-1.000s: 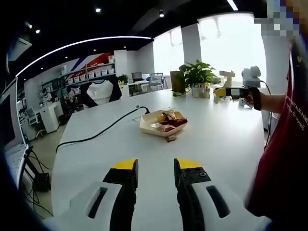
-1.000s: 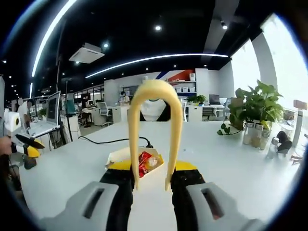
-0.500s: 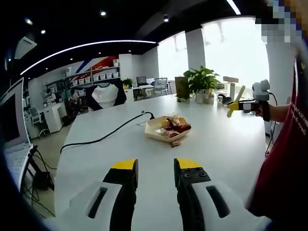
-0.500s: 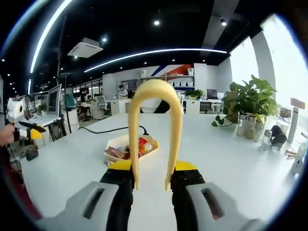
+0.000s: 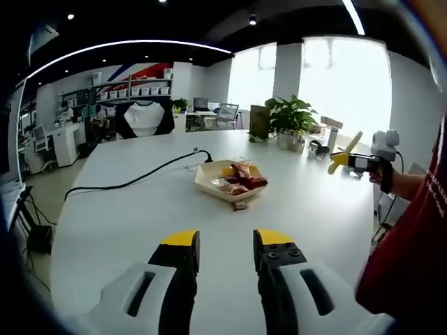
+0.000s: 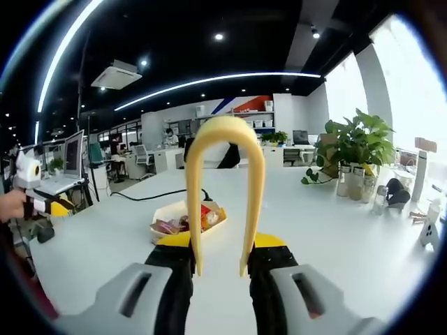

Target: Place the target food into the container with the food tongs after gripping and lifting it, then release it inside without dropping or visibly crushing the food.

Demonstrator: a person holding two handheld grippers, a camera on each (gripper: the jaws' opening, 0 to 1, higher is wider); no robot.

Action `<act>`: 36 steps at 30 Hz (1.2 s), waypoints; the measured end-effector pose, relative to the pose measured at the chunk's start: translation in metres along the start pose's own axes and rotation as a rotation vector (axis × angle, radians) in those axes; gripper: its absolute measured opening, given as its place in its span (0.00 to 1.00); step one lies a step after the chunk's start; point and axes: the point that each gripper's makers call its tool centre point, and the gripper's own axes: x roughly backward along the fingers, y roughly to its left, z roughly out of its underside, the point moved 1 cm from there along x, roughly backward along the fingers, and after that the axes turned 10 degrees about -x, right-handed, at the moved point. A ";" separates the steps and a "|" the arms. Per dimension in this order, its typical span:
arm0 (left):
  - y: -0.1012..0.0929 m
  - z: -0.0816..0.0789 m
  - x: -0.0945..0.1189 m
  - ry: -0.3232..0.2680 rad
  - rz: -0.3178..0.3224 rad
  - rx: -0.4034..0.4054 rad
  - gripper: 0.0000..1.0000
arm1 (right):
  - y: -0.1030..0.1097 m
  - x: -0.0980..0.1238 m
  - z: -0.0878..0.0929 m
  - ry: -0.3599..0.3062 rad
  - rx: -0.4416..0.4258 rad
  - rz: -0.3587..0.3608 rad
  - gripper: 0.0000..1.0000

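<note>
food tongs [image 6: 225, 195] clamped upright between right gripper [image 6: 222, 259] jaws, bend uppermost, tips down, snack tray [image 6: 187, 222] just beyond.

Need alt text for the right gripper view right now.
The right gripper holds yellow food tongs upright between its jaws, above a white table. Beyond them sits a tray of food; potted plant at right.

Count: 2 tools — left tool [image 5: 225, 246], right tool [image 6: 220, 252]. 1 pair of yellow tongs [image 6: 222, 174]. 1 tray [image 5: 209, 181] of snacks on 1 table [image 5: 140, 209]. 1 black cable [image 5: 133, 181]. 1 potted plant [image 5: 290, 115].
</note>
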 end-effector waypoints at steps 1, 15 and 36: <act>-0.002 -0.002 -0.008 0.000 0.008 0.006 0.33 | 0.001 0.000 0.000 -0.001 -0.007 -0.002 0.26; -0.009 -0.015 -0.090 -0.027 0.024 0.103 0.34 | 0.016 0.004 0.005 0.025 -0.051 -0.043 0.26; -0.020 0.021 -0.188 0.081 -0.026 0.115 0.35 | -0.019 0.008 0.002 0.080 -0.027 0.054 0.26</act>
